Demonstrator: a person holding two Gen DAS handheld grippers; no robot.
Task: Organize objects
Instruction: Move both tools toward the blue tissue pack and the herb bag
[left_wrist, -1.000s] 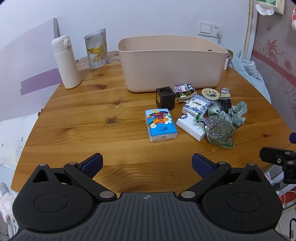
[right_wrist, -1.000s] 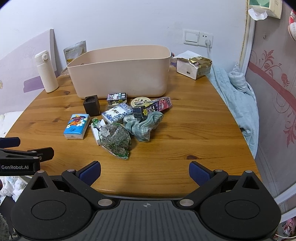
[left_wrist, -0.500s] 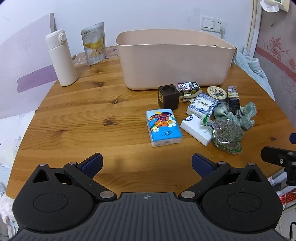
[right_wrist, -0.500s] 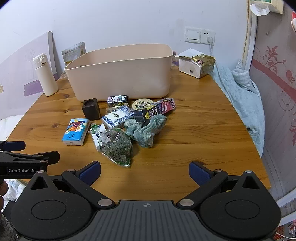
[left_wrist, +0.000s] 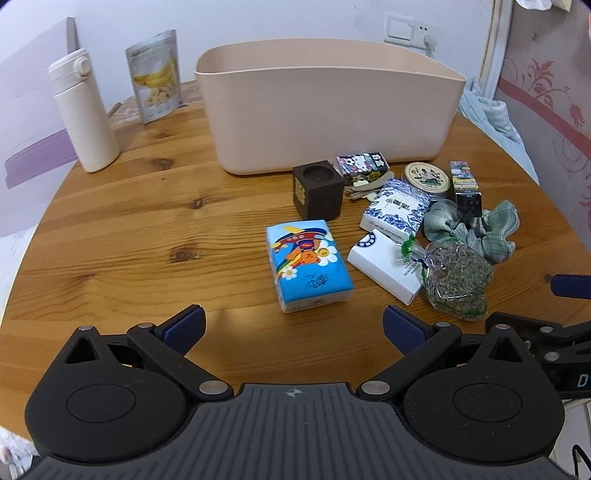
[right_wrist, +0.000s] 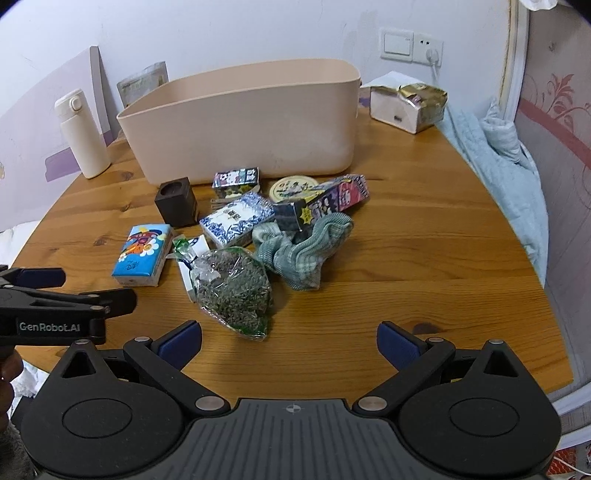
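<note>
On the table (left_wrist: 147, 236) we list a beige bin (left_wrist: 328, 107) and a blue tissue pack (left_wrist: 308, 264); our left tool (left_wrist: 293, 326) and right tool (right_wrist: 290, 339) gape empty.

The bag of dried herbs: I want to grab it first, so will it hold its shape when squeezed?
Probably not. The bag of dried herbs looks like thin crinkly film over loose filling, so it should sag, feel light and may slip. The tied top looks easier to pinch.
</note>
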